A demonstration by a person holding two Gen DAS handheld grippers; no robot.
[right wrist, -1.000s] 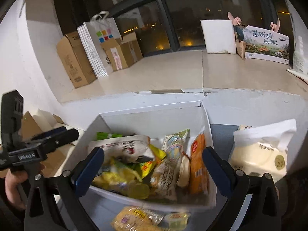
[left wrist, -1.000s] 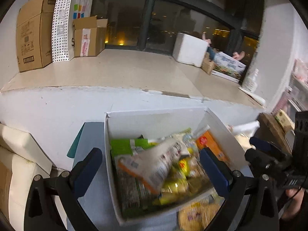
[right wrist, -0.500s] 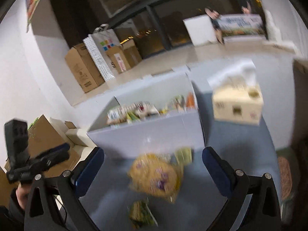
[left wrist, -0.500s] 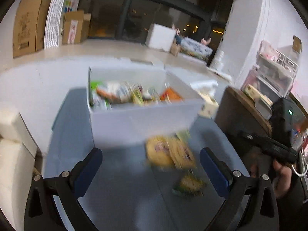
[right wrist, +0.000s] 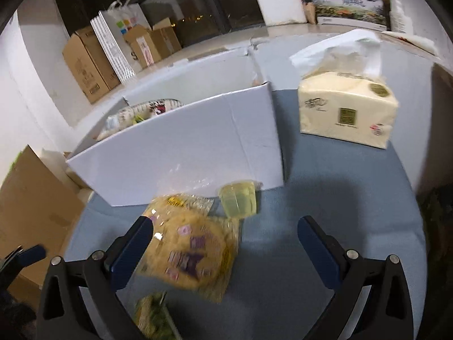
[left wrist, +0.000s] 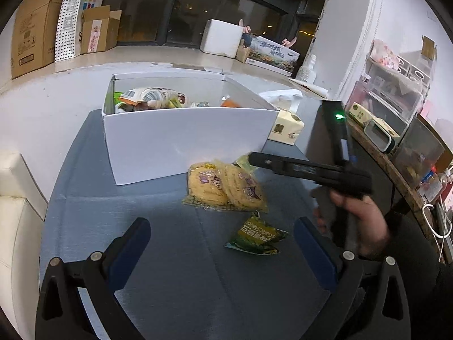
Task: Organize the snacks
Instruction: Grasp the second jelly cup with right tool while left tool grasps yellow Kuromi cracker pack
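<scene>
Left gripper (left wrist: 220, 243): jaws spread wide, nothing between them; hovers above the blue-grey counter (left wrist: 141, 255).

White box (left wrist: 181, 138): far side of counter, open top, snack packs heaped inside.

Yellow cracker bag (left wrist: 226, 188): flat on counter, just in front of the box's near wall, ahead of the left jaws and slightly right of their centre line. Long axis runs roughly left to right in the left wrist view.

Green packet (left wrist: 256, 238): flat on counter, nearer than the bag, close to the left gripper's right finger.

Pale yellow cup (right wrist: 239, 199): against the box wall, beside the bag.

Right gripper (right wrist: 226, 243): jaws spread, empty. The bag lies low, under its left finger, so off-centre to the left. Judged the nearer tool to the bag; a leftward shift would centre it.

Tissue pack (right wrist: 346, 113): right of the box, well apart from the snacks.

Room: window ledge behind with cardboard boxes (left wrist: 27, 25); cluttered shelving at right.
</scene>
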